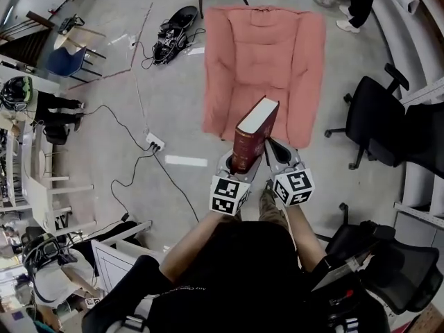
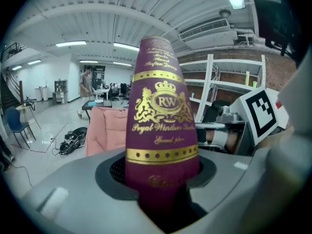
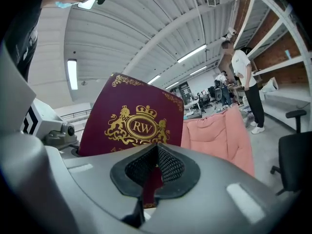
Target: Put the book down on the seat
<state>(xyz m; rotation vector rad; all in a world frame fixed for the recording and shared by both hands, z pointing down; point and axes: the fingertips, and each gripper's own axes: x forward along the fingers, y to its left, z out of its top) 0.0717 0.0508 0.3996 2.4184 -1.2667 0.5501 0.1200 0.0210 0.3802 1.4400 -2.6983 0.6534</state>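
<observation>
The book (image 1: 253, 134) is up in the air, standing tall on its end, near the front edge of the pink seat (image 1: 263, 54). It is not on the seat yet. Two grippers hold it from below. The left gripper (image 2: 163, 199) has its jaws set wide, one on each side of the fat book, right at the spine with the gold letters. The right gripper (image 3: 151, 179) has its jaws pressed close together, and they pinch only a thin bit of the red cover at its low edge. The book looks thick and hard, so I think it is heavy. Its cover looks smooth and shiny, so it could slip. The covers look stiff, but the pages inside could flop open if only one cover is held. So the best place to hold it is across the whole fat part, near the spine, the way the left gripper does. The thin pinch on the cover helps stop the book from tipping, but it could bend the cover if it took all the weight. The seat looks soft and puffy, so the book would likely fall over if it stood on its end there. I think it should be laid flat on the middle of the seat before the jaws let go.
</observation>
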